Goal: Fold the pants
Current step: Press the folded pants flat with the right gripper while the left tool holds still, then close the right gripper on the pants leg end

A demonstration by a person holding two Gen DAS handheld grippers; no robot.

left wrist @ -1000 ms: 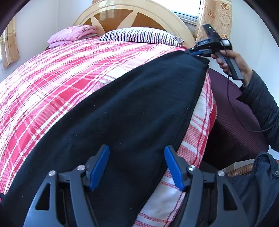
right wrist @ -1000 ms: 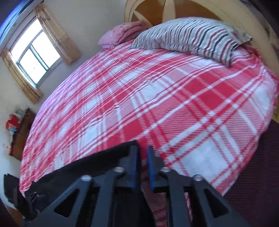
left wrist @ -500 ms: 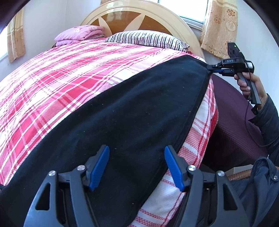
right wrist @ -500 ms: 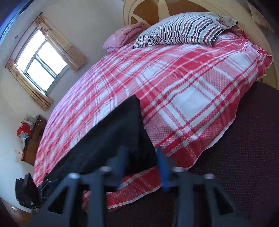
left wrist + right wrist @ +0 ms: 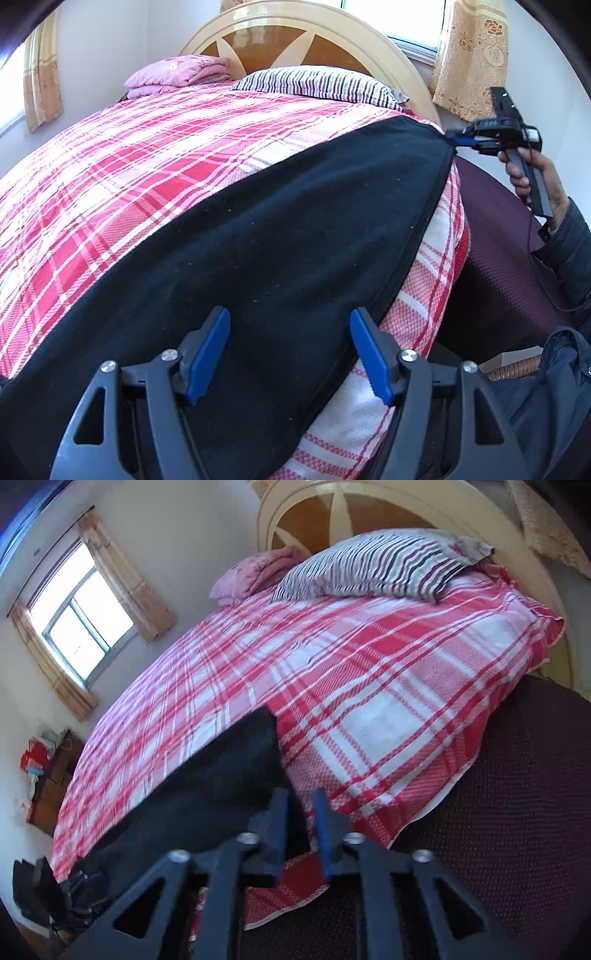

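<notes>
Black pants lie flat in a long strip along the right side of the red plaid bed. My left gripper hovers open over their near end, blue pads wide apart, fabric below them but not pinched. At the far corner of the pants, a hand holds my right gripper, its tip against that corner. In the right wrist view the right gripper has its jaws opening with a narrow gap. The pants end beside its left finger, and nothing shows pinched between the pads.
A striped pillow and a folded pink blanket lie by the wooden headboard. A dark maroon surface runs beside the bed's right edge. A window with curtains is on the far wall.
The right gripper drew back toward the bed's edge, taking the pants' far corner with it and stretching the fabric flat. Its jaws then parted. The left gripper stayed over the near end.
</notes>
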